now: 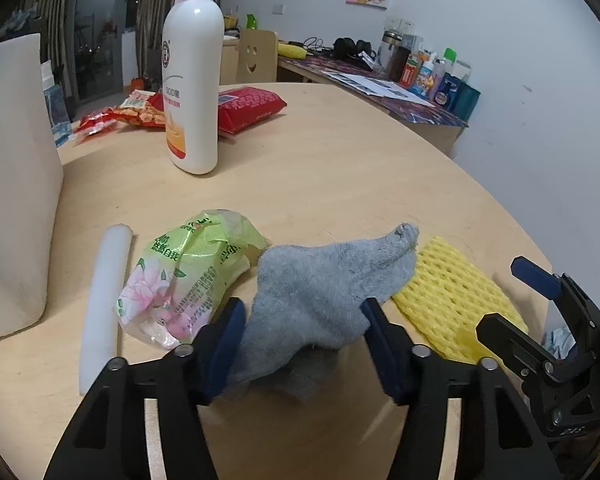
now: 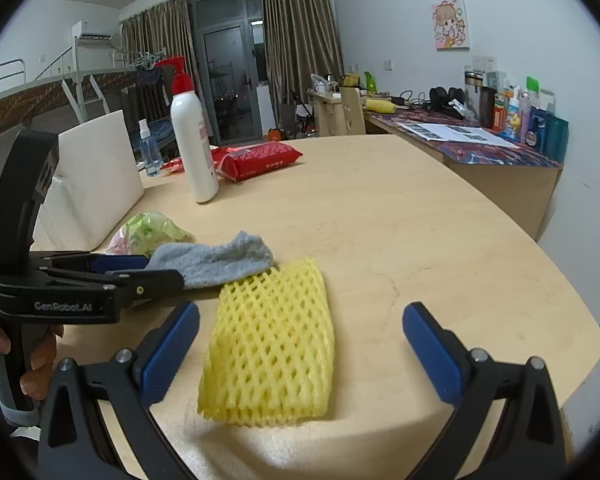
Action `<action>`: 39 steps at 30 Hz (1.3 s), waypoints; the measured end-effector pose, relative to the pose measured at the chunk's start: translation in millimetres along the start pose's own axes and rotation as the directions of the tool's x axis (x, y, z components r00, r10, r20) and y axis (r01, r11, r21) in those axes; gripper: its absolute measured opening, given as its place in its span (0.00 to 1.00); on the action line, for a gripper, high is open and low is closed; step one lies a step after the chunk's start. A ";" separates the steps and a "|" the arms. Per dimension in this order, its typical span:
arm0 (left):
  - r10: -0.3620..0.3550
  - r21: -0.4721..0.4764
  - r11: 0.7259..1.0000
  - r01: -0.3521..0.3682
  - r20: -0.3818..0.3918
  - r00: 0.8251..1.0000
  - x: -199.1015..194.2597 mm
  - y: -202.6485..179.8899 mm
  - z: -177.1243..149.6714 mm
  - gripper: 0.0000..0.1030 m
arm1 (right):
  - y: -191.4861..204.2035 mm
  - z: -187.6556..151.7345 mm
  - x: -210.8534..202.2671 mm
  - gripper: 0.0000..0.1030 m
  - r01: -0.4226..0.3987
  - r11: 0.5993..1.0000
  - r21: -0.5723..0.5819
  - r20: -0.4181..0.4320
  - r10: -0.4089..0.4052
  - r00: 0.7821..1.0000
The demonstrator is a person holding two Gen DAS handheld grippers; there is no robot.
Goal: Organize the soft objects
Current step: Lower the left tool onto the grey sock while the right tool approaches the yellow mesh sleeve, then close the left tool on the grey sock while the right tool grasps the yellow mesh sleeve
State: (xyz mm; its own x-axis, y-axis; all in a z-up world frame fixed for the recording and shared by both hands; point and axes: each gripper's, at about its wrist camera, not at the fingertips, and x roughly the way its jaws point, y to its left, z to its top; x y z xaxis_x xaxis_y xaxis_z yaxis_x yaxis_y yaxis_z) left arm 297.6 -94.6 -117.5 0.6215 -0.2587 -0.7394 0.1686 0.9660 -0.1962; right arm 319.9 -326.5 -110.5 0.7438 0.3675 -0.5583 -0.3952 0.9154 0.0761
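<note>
Left gripper [image 1: 302, 320] has the grey sock [image 1: 320, 280] between its blue pads [image 1: 226, 344]; both pads sit against the fabric, so it is clamped on the sock. The sock's toe end lies draped over the near corner of the yellow foam net [image 1: 452, 296], and its other end bunches down between the fingers. In the right wrist view the same gripper comes in from the left edge with the sock [image 2: 216, 260] trailing out of it toward the net.

Right gripper [image 2: 300, 332] is wide open, pads [image 2: 168, 352] well apart, nothing held. The yellow foam net [image 2: 272, 344] lies flat on the surface [image 2: 420, 240] between and just ahead of its fingers, not touched by either.

Just left of the sock: a green tissue pack [image 1: 184, 276] with flower print, touching or nearly touching the sock's edge. Left of that, a white foam stick [image 1: 104, 304] lying lengthwise. A white foam block [image 1: 16, 184] stands at the far left.

Further back on the surface: white lotion bottle [image 1: 192, 80] with red pump, upright; red wet-wipe pack [image 1: 252, 106] behind it; a snack bag [image 1: 140, 112] to its left.

A person's hand [image 2: 24, 360] grips the left gripper's handle.
</note>
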 end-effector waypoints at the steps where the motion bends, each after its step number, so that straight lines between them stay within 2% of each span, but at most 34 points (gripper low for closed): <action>1: 0.003 -0.002 1.000 -0.003 0.001 1.000 0.1 0.5 0.4 0.51 | -0.3 0.0 0.5 1.00 0.000 1.000 -0.001 -0.001 0.000 1.000; 4: -0.003 -0.007 1.000 0.003 0.000 1.000 -0.1 2.5 1.1 0.41 | -0.4 0.5 3.0 1.00 -0.002 1.000 -0.006 -0.006 0.002 1.000; 8: 0.003 -0.016 1.000 -0.003 0.017 1.000 -2.9 4.0 1.0 0.19 | 1.7 0.9 6.8 1.00 -0.011 1.000 -0.014 -0.017 0.011 1.000; 9: 0.006 -0.015 1.000 -0.005 0.025 1.000 -4.2 4.2 1.1 0.16 | 2.8 0.7 7.3 1.00 -0.013 1.000 -0.018 -0.018 0.013 1.000; 13: -0.005 0.007 1.000 0.005 0.038 0.999 -8.0 0.7 -0.4 0.13 | 5.5 1.2 8.4 1.00 -0.014 1.000 -0.024 -0.026 0.013 1.000; 18: 0.000 0.012 1.000 -0.001 0.058 0.998 -12.2 0.2 -0.9 0.13 | 15.0 0.9 7.0 1.00 -0.048 0.998 -0.038 -0.037 0.047 0.998; 25: 0.013 0.029 0.999 -0.016 0.086 0.996 -19.3 -2.8 -2.6 0.13 | 33.1 -3.6 10.9 0.98 -0.059 0.995 -0.079 -0.074 0.054 0.996; 30: 0.015 0.027 0.999 -0.018 0.094 0.995 -20.6 -3.9 -2.1 0.13 | 40.8 -8.5 17.5 0.72 -0.025 0.992 -0.122 -0.113 0.011 0.993; 32: 0.013 0.030 0.999 -0.016 0.096 0.995 -21.3 -4.1 -1.9 0.13 | 41.8 -9.2 17.9 0.71 -0.023 0.992 -0.127 -0.120 0.007 0.993; 34: 0.012 0.031 0.999 -0.015 0.103 0.995 -23.0 -4.4 -2.0 0.13 | 43.3 -8.8 17.4 0.66 -0.016 0.990 -0.137 -0.127 -0.001 0.992; 39: 0.009 0.032 0.999 -0.013 0.117 0.993 -26.1 -4.6 -2.0 0.13 | 54.1 -10.1 12.9 0.32 -0.046 0.982 -0.184 -0.137 0.021 0.990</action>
State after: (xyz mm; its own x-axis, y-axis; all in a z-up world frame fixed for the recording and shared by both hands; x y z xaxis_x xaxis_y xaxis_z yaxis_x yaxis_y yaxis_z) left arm 279.0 -92.3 -98.6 0.7084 -0.2488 -0.6606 0.1851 0.9686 -0.1662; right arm 302.7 -273.8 -122.0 0.6546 0.3604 -0.6645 -0.5214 0.8518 -0.0516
